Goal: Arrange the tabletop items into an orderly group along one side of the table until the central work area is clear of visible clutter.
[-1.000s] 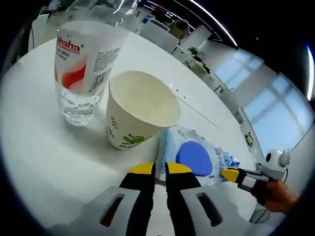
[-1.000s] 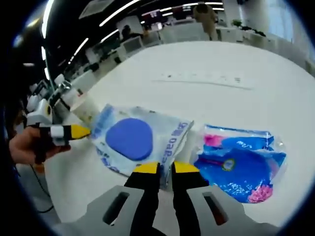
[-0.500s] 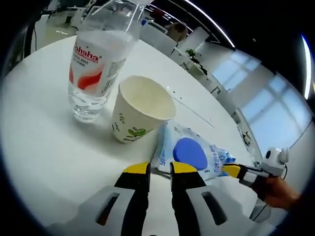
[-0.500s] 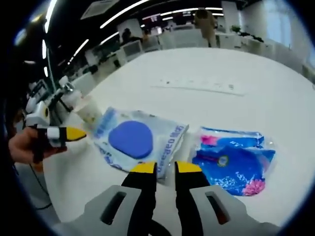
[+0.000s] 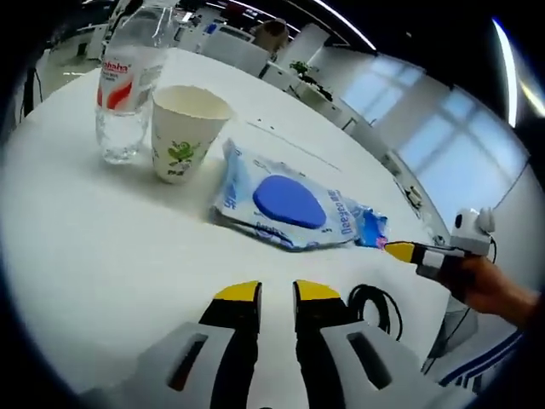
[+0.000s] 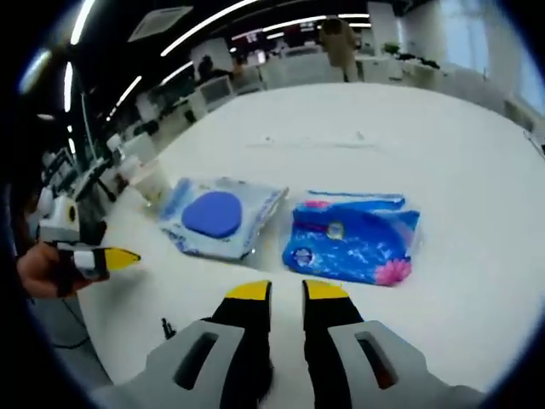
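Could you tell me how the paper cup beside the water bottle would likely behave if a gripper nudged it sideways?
The paper cup looks empty and thin-walled, so it is probably very light and would slide or tip easily. Its narrower base suggests it may topple. The water bottle standing close beside it might stop it on that side.

Two gripper-mounted fisheye views look across one white table from opposite sides.

The left gripper view sits low over the near table (image 5: 77, 273) edge, facing along its own yellow-tipped jaws toward a row: water bottle (image 5: 126, 89) far left, paper cup (image 5: 183, 132) beside it, wipes pack (image 5: 285, 203) nearer the middle. The right gripper (image 5: 407, 251) enters at the right edge. The right gripper view looks from the other side, a little farther back, over the same wipes pack (image 6: 217, 217) and a blue tissue pack (image 6: 353, 247) beside it. The left gripper (image 6: 111, 257) enters at its left edge. Both views share the wipes pack and the tabletop around it.
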